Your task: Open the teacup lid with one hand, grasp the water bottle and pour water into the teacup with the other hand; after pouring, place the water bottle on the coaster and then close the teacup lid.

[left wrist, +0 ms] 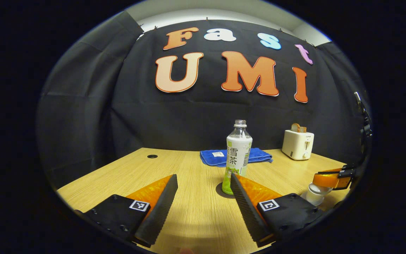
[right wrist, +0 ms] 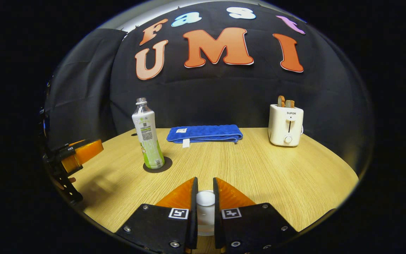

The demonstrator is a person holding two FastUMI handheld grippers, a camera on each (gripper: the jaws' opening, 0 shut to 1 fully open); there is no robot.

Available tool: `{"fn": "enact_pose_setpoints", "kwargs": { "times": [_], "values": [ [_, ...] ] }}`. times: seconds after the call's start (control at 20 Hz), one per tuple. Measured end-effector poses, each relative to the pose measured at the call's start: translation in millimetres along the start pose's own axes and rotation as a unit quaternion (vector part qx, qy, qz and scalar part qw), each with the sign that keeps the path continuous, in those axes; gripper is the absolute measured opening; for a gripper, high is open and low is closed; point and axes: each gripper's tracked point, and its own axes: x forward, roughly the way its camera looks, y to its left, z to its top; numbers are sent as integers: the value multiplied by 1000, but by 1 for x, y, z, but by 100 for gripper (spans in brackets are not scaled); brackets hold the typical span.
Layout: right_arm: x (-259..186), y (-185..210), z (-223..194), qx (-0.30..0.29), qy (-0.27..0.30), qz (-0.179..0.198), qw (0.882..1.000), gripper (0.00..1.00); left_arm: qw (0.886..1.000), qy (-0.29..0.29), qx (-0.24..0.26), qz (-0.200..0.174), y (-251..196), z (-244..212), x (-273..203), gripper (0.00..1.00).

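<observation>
1. Jaws on the left gripper were spread wide with nothing between them; jaws on the right gripper were drawn narrow around the white knob of the teacup lid, both fingers apparently pressing its sides.
2. The water bottle was seen upright and uncapped on the dark round coaster, just ahead of the left gripper, near its right finger.
3. The teacup was seen at the table's near right edge in the left gripper view, under the right gripper; whether the lid was seated or lifted could not be told.
4. Judged risk: the grip on the small knob looked shallow, so a tilted lift or set-down could let the lid slip, or drag and tip the cup.
5. Judged risk: the open bottle was tall and narrow; a sideways bump from the left finger close to its base could topple it and spill onto the wooden table.
6. Blue folded towel and white toaster with bread were noted at the back, well apart from both grippers, so no snag was expected there.
</observation>
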Motion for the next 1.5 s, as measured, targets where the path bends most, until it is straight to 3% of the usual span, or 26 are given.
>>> {"fn": "enact_pose_setpoints", "kwargs": {
  "times": [0.3, 0.45, 0.5, 0.75, 1.05, 1.5],
  "values": [
    [-3, 0, -1, 7, 1, -1, 1000, 29, 1000, -6, -4, -1, -2, 5, -2, 96],
    [-9, -3, 4, 6, -6, -5, 1000, 46, 1000, -11, -7, 0, -2, 9, -5, 96],
    [-13, -6, 6, 2, -9, -9, 1000, 47, 1000, -13, -7, 0, -3, 12, -5, 96],
    [-29, -18, 24, 4, -31, -27, 999, 82, 1000, -13, -13, -5, -6, 20, -13, 96],
    [-45, -42, 44, 12, -62, -60, 996, 97, 1000, -27, -11, -8, -7, 32, -16, 94],
    [-58, -58, 53, 20, -81, -76, 994, 97, 999, -26, -14, -12, -10, 33, -18, 96]
  ]
}}
